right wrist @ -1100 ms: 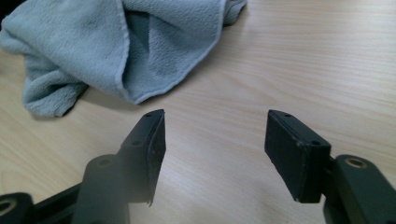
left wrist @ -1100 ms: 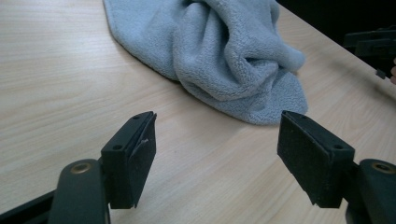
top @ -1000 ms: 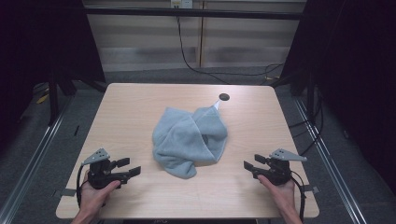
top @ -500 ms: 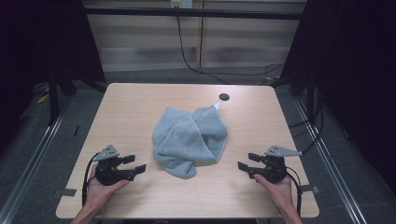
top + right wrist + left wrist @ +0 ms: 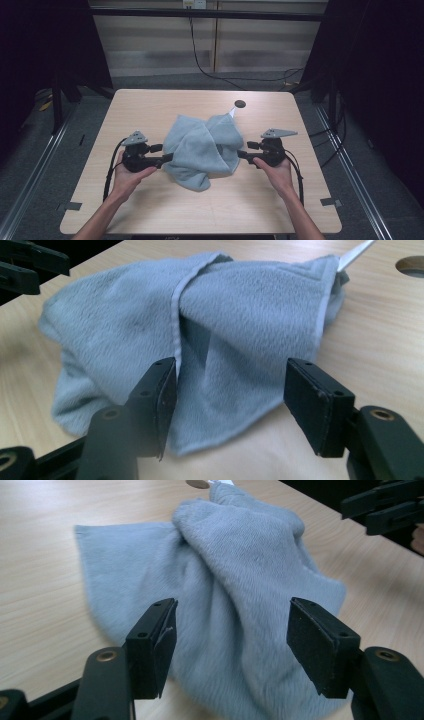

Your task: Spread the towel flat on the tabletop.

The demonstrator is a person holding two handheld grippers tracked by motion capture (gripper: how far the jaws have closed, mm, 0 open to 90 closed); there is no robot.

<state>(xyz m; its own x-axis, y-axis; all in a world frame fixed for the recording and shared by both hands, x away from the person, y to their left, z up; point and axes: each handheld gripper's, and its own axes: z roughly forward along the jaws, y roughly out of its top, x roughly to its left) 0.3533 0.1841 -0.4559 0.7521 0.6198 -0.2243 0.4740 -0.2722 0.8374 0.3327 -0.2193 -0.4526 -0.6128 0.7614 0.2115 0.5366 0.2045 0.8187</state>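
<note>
A crumpled grey towel (image 5: pixel 202 150) lay heaped in the middle of a wooden table (image 5: pixel 150 210), with a small white tag (image 5: pixel 233 112) poking out at its far end near a round hole (image 5: pixel 240 104) in the tabletop. A person held a gripper in each hand, one at each side of the towel. The left gripper (image 5: pixel 164 153) sat right at the towel's left edge, its jaws spread though just narrowing, with cloth ahead of them and nothing pinched. The right gripper (image 5: pixel 242 150) sat at the right edge, jaws likewise spread and just narrowing, nothing pinched.

The step appeared to be taking hold of the towel to spread it. To do it well, each gripper probably needed to find a hemmed edge (image 5: pixel 175 305) or corner rather than a thick fold, slide one jaw under a single layer, then close firmly before lifting apart.
</note>
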